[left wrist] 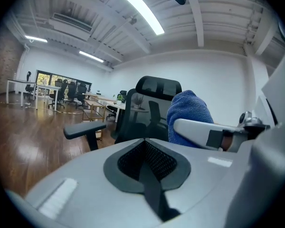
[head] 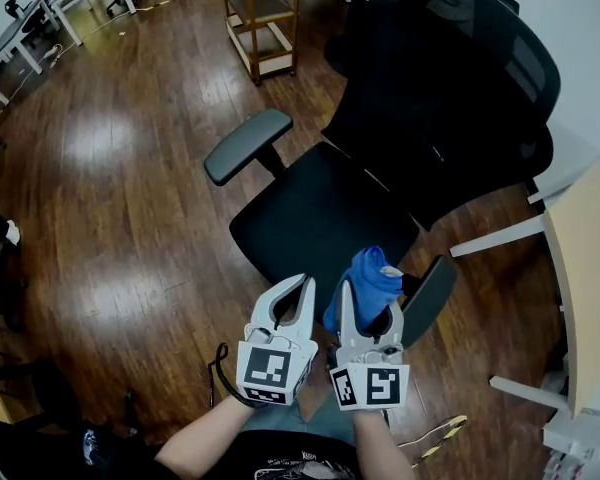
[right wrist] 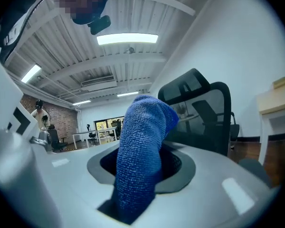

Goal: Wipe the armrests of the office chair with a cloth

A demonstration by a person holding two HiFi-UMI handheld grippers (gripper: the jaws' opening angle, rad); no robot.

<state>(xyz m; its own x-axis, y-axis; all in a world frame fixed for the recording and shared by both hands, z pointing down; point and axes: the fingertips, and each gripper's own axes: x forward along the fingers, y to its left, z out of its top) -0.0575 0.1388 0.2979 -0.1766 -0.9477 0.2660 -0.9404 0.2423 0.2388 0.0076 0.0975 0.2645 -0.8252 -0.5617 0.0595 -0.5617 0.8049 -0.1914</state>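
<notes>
1. Both tools sit lowest in the head view, side by side ahead of the person's forearms. The left gripper has its jaws pressed together with nothing between them. The right gripper is clamped on the cloth.
2. Cloth orientation: the long axis runs along the right gripper's jaws, from the seam between them out past the tips. The free end points away from the person, toward the backrest. In the right gripper view that end rises and droops over to the right.
3. Cloth appearance: solid blue, looped towel-like weave, bunched into a thick roll rather than spread flat.
4. Cloth position: over the front corner of the seat of the office chair, just beside the near armrest. Contact with that armrest cannot be confirmed.
5. Chair detail: black seat, black mesh backrest. The far armrest is a dark grey pad, well apart from both grippers.
6. Surroundings: glossy dark wooden floor, a light desk at picture right, and a wooden shelf cart beyond the chair — an open office with ceiling strip lights.
</notes>
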